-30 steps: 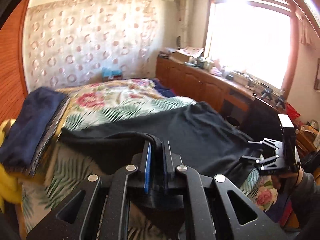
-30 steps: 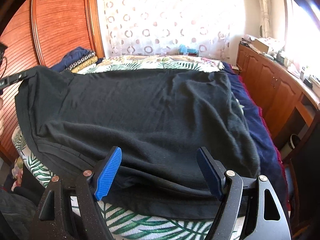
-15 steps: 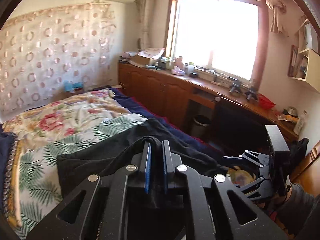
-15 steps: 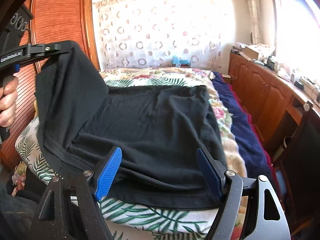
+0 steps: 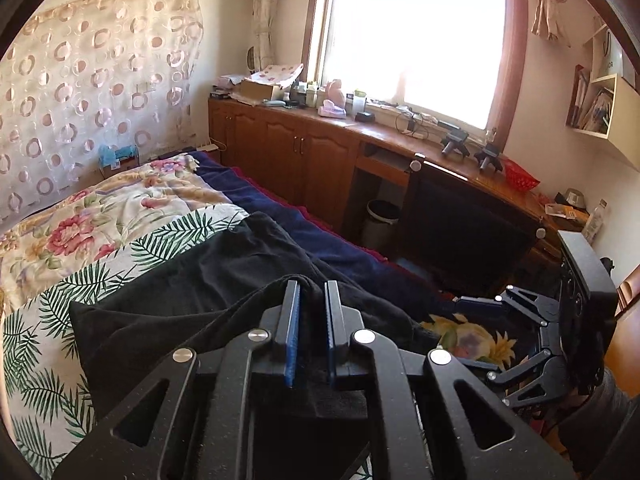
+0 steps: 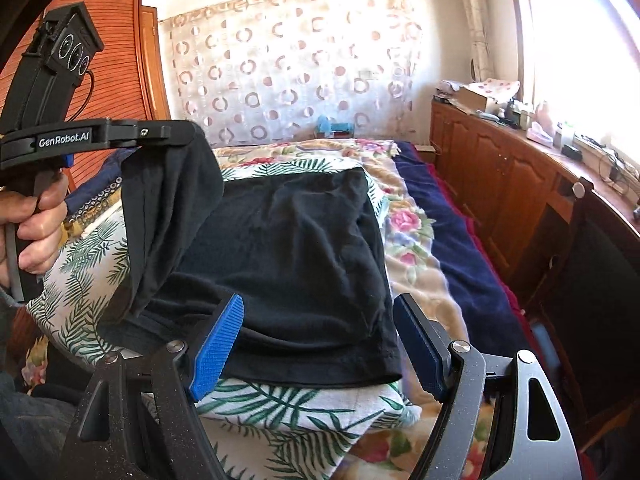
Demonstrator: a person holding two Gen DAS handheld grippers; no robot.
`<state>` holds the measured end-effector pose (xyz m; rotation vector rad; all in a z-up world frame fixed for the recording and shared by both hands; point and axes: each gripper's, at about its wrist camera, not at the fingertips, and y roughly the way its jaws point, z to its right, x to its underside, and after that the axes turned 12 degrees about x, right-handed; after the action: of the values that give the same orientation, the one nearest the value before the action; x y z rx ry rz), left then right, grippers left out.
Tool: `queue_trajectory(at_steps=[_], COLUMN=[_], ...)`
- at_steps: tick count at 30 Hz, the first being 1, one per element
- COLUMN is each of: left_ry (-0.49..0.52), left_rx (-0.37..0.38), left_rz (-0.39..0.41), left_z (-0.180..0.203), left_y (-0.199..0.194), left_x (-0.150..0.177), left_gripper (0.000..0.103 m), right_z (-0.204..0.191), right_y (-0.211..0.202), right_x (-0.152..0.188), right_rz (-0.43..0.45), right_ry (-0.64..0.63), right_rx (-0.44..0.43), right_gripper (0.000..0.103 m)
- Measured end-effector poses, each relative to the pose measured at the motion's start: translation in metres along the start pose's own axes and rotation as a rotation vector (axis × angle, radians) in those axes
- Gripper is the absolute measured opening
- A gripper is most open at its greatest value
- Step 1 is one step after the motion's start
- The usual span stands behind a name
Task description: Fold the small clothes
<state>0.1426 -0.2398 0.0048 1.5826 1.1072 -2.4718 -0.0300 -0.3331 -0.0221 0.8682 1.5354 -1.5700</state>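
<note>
A black garment (image 6: pixel 296 256) lies spread on the floral bedspread (image 6: pixel 408 224). My left gripper (image 5: pixel 311 286) is shut on a fold of the black garment (image 5: pixel 192 292), its blue pads pinching the cloth. Seen from the right wrist, the left gripper (image 6: pixel 180 134) holds the garment's left side lifted above the bed, and the cloth hangs down from it. My right gripper (image 6: pixel 320 308) stands open over the garment's near hem, with nothing pressed between its blue pads (image 6: pixel 218 346). In the left wrist view the right gripper (image 5: pixel 480 302) hovers at the bed's near right corner.
A dark blue blanket (image 6: pixel 452 240) runs along the bed's right edge. Wooden cabinets (image 5: pixel 288 152) with a cluttered top stand under the bright window (image 5: pixel 416 36). A wooden wardrobe (image 6: pixel 120 56) rises at the left, with folded dark clothes (image 6: pixel 96 188) beside it. A small bin (image 5: pixel 380 220) sits below the desk.
My left gripper has carried the garment's left side up and across toward the right, folding it over the rest. The right gripper stayed open near the hem, drifting slightly.
</note>
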Motion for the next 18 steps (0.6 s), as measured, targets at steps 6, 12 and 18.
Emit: queue_trajectory(at_steps=[6, 12, 18], left_ry=[0.059, 0.034, -0.032], left_rx=[-0.005, -0.039, -0.142], left_rz=[-0.008, 0.008, -0.005], left_z=[0.006, -0.013, -0.057], left_y=[-0.012, -0.040, -0.058], left_x=[0.012, 0.032, 0.065], left_gripper=[0.050, 0.080, 0.080], right_z=[0.000, 0.001, -0.017], right_y=[0.002, 0.008, 0.035], right_x=[-0.003, -0.008, -0.025], right_rz=[-0.016, -0.017, -0.030], right_ry=[0.006, -0.010, -0.048], right_rx=[0.005, -0.007, -0.040], right_gripper=[0.079, 0.079, 0.079])
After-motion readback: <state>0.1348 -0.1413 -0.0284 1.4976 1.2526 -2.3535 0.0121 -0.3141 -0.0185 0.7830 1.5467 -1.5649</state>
